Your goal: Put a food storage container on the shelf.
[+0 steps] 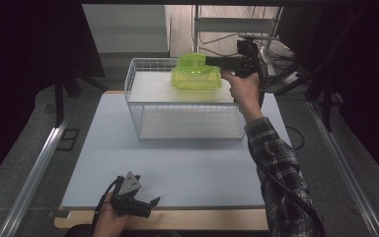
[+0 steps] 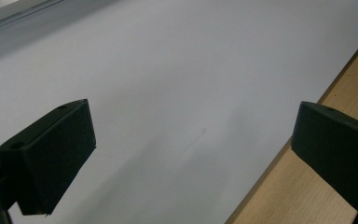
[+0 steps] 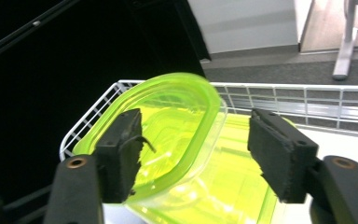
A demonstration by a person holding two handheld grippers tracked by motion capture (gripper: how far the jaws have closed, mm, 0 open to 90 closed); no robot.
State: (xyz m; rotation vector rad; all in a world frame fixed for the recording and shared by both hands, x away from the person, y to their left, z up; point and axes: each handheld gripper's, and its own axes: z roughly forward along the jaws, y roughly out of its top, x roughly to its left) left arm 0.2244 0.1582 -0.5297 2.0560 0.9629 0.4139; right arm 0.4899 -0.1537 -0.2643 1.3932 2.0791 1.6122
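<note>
Down at the near left edge of the counter (image 1: pixel 177 163), the left gripper (image 1: pixel 150 205) sits in the person's hand with its jaws spread wide and nothing between them, pointing across bare surface. It looks idle, so little can go wrong there unless it gets dragged off the wooden lip beside it.

Further in, toward the far middle, the white wire basket (image 1: pixel 143 106) stands on the counter with a green plastic container (image 1: pixel 196 74) perched on its upper shelf, near the far right corner. A second green piece, the lid (image 3: pixel 168 126) or a nested tub, leans tilted on top of it.

At the right, the right gripper (image 3: pixel 193 156) hovers level over that container, jaws parted, pads not pressing the plastic. The worry from here: the tilted piece looks unsettled, and one nudge from a pad could slide it over the basket's rim.
</note>
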